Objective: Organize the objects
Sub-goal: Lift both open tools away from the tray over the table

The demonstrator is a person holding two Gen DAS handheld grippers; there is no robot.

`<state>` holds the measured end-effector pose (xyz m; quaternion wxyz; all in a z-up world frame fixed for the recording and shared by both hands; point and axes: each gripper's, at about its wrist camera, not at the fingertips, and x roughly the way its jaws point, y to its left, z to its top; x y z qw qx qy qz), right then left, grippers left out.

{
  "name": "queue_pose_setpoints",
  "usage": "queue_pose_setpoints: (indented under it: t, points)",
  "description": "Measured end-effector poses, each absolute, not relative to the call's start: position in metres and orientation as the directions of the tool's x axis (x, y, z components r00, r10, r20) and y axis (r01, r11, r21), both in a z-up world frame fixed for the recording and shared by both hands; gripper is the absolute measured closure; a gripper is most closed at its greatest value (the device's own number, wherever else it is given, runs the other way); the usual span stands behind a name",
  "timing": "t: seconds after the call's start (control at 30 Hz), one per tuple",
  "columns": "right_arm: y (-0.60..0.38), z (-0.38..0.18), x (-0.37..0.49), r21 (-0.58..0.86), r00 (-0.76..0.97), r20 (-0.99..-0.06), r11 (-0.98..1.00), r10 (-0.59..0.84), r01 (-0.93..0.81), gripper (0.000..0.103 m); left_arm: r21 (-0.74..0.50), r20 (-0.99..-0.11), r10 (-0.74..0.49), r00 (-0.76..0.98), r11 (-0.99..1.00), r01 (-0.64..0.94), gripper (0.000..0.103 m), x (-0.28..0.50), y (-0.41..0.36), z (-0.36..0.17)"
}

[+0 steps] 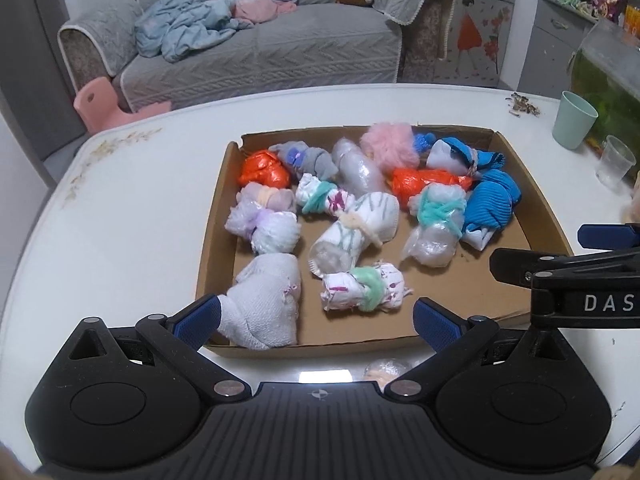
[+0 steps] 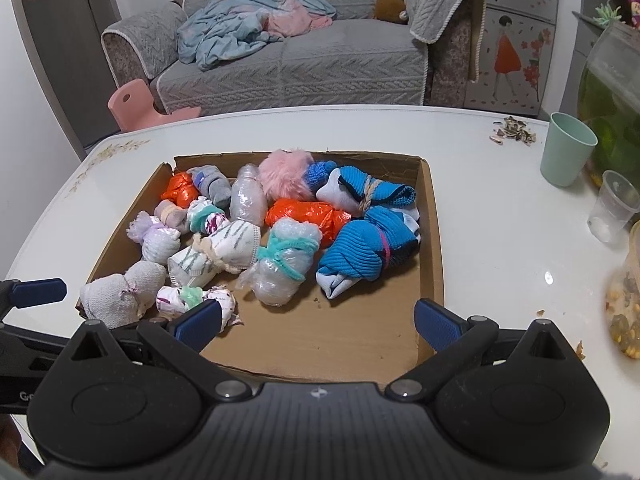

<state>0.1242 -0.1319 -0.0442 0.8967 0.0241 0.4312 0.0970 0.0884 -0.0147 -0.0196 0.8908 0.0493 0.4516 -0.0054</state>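
Observation:
A shallow cardboard tray (image 1: pixel 532 216) (image 2: pixel 434 240) on the white table holds several tied bundles: blue socks (image 1: pixel 490 206) (image 2: pixel 360 252), orange bags (image 1: pixel 264 170) (image 2: pixel 304 214), a pink fluffy ball (image 1: pixel 388 144) (image 2: pixel 286 172), clear plastic rolls (image 1: pixel 434 220) (image 2: pixel 284 268), white socks (image 1: pixel 356 232) (image 2: pixel 216 254) and a grey-white sock (image 1: pixel 266 306) (image 2: pixel 120 294). My left gripper (image 1: pixel 316 322) is open and empty at the tray's near edge, its left pad beside the grey-white sock. My right gripper (image 2: pixel 318 322) is open and empty over the tray's bare near part.
A green cup (image 1: pixel 574 120) (image 2: pixel 566 150) and a clear plastic cup (image 1: pixel 616 162) (image 2: pixel 612 206) stand on the table's right side, by a glass tank (image 2: pixel 612 92) and seed husks (image 2: pixel 514 130). A snack container (image 2: pixel 628 304) is at the right edge. A sofa (image 1: pixel 256 48) is behind the table.

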Motion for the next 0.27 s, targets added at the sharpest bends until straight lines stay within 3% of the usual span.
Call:
queue_pose_setpoints:
  t: [0.27]
  points:
    - [-0.1310, -0.0461, 0.1279, 0.139, 0.604, -0.772, 0.980, 0.197, -0.142, 0.001, 0.085, -0.795, 0.029, 0.605, 0.994, 0.064, 0.001, 0.0873, -0.0147, -0.0135]
